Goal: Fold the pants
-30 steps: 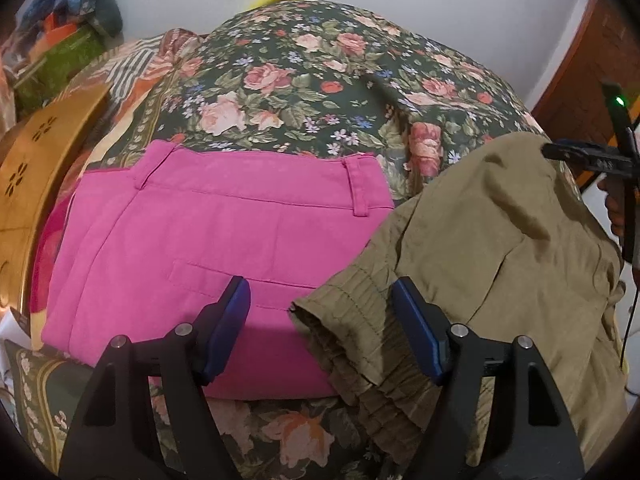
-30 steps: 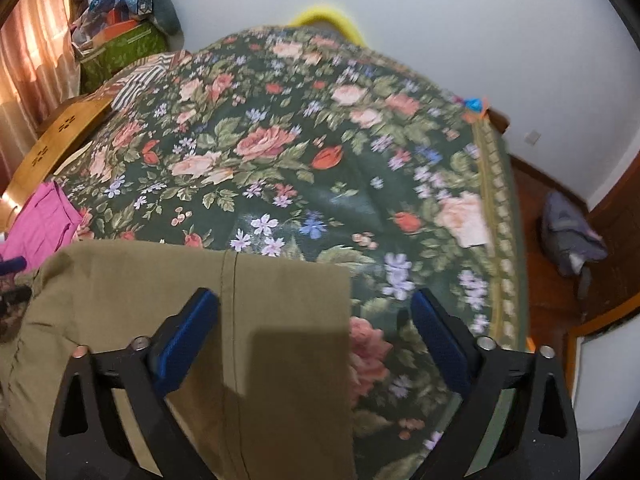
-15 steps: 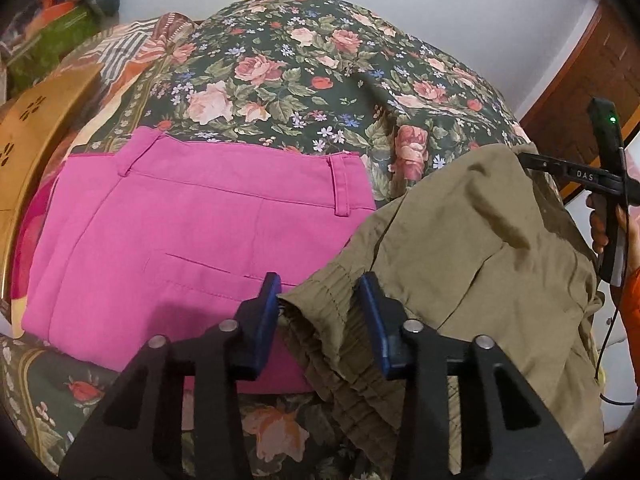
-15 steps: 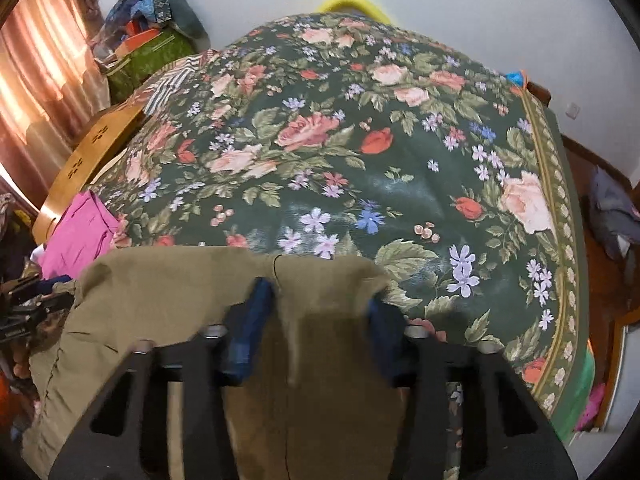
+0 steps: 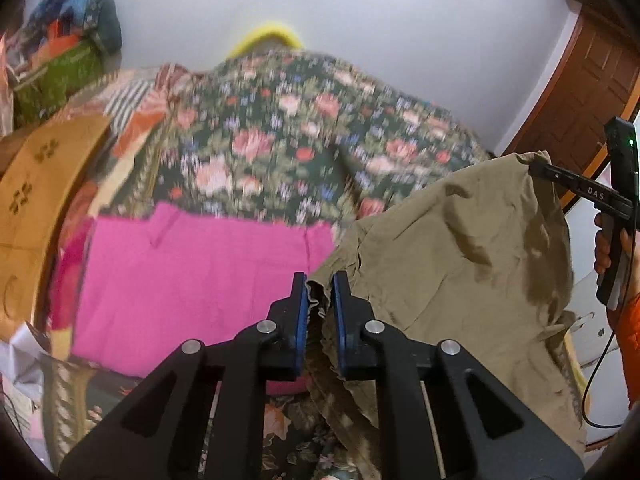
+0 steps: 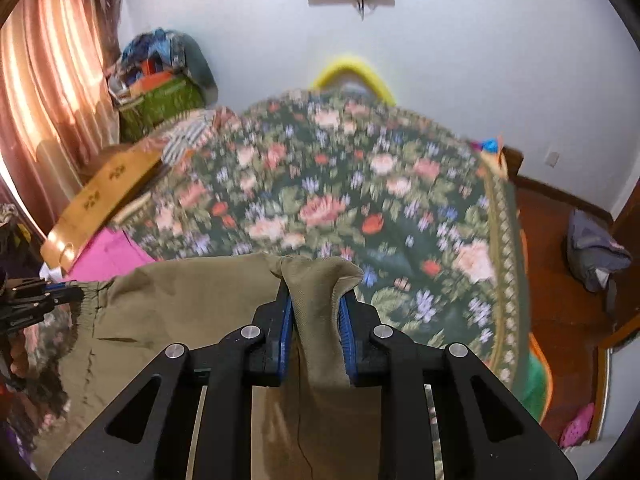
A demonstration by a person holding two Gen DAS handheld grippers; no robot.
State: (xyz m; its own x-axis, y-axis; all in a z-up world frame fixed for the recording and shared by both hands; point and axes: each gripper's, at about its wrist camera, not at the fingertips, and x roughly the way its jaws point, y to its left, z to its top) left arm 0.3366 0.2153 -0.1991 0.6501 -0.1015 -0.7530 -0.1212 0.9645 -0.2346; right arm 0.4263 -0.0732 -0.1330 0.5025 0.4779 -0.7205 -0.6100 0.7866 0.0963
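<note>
Closing from spread a second ago, left gripper [image 5: 320,294] and right gripper [image 6: 316,320] jaws now pinch the olive pants [image 5: 460,248], lifting them off the bed [image 6: 320,200] for folding.

The olive pants [image 6: 192,300] are matt woven cloth, crinkled at the gathered waistband [image 5: 320,300]; the pink pants [image 5: 192,280] are smooth, matt cloth; the floral bedspread [image 6: 340,208] is soft printed fabric; the left gripper [image 5: 320,304] is matt black plastic with blue pads [image 5: 301,312] and shiny metal pins; the headboard [image 5: 36,200] is satiny carved wood.
</note>
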